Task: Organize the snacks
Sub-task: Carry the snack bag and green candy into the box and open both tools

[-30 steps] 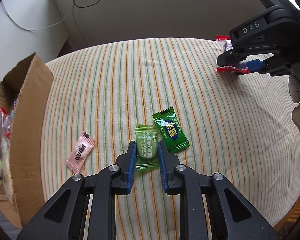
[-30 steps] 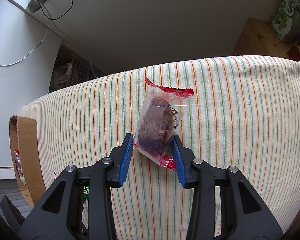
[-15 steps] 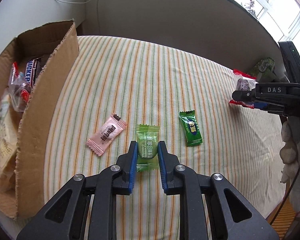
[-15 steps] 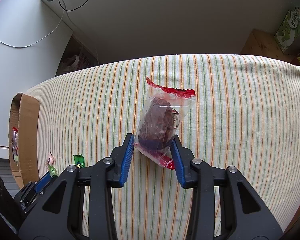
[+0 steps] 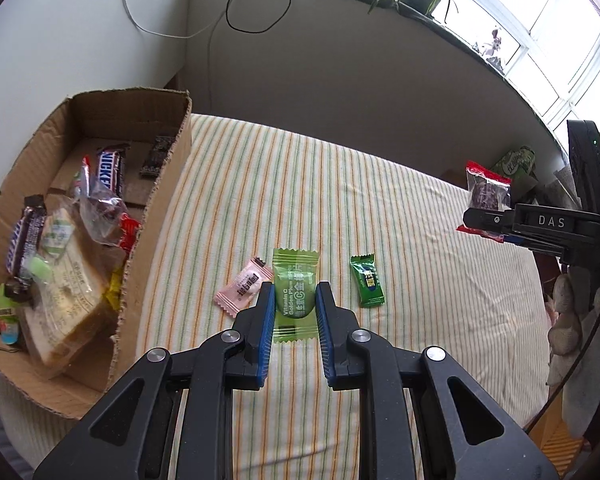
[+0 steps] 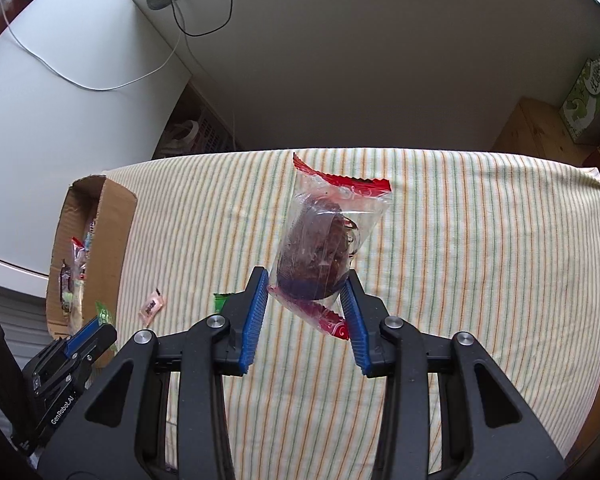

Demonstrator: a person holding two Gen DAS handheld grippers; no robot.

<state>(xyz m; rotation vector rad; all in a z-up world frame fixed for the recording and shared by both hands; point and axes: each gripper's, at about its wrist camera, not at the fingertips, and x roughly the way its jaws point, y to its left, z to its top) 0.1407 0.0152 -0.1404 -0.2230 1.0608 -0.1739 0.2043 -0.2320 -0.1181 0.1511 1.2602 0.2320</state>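
My left gripper [image 5: 295, 300] is shut on a light green candy [image 5: 294, 292] and holds it above the striped tablecloth [image 5: 300, 200]. Below it on the cloth lie a pink candy [image 5: 243, 291] and a dark green candy [image 5: 366, 285]. My right gripper [image 6: 307, 296] is shut on a clear red-edged bag with a dark brown snack [image 6: 320, 248], held above the cloth; it also shows in the left wrist view [image 5: 488, 194]. A cardboard box [image 5: 156, 216] with several snacks stands at the table's left end.
The box holds a Snickers bar [image 5: 110, 172], wrapped bread [image 5: 66, 280] and other packets. A cable hangs on the wall behind. A green carton [image 6: 592, 92] stands on a wooden cabinet at the far right. The left gripper shows at lower left in the right wrist view [image 6: 88, 336].
My left gripper has lifted the light green candy off the cloth and swung toward the box. My right gripper has risen with the bag.
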